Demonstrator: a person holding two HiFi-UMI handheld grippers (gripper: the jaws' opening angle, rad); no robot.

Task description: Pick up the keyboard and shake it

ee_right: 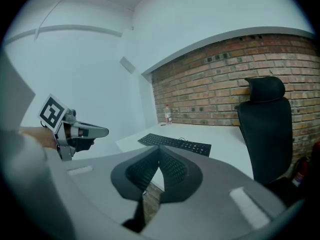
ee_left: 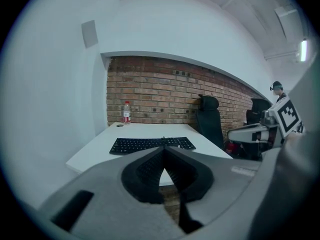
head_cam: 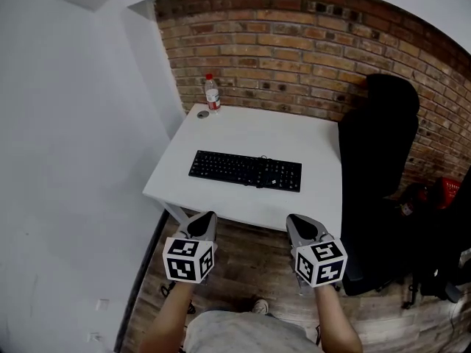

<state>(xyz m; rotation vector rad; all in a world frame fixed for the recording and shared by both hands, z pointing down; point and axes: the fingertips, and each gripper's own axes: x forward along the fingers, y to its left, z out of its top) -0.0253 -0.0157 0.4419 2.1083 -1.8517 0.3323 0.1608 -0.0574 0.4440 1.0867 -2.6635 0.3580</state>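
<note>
A black keyboard [head_cam: 245, 170] lies flat near the middle of the white table [head_cam: 221, 201], its cable curling off the far edge. The left gripper view shows the keyboard [ee_left: 151, 144] ahead of the jaws, and the right gripper view has the keyboard [ee_right: 174, 143] too. My left gripper [head_cam: 207, 217] is shut and empty, held in the air just short of the table's near edge. My right gripper [head_cam: 296, 220] is level with it, also shut with nothing in it. Both point toward the keyboard, well short of it.
A water bottle [head_cam: 212, 93] and a small round cap [head_cam: 202, 114] stand at the table's far left corner, by the brick wall. A black office chair [head_cam: 375, 160] stands close against the table's right side. A white wall runs along the left. Wooden floor lies below me.
</note>
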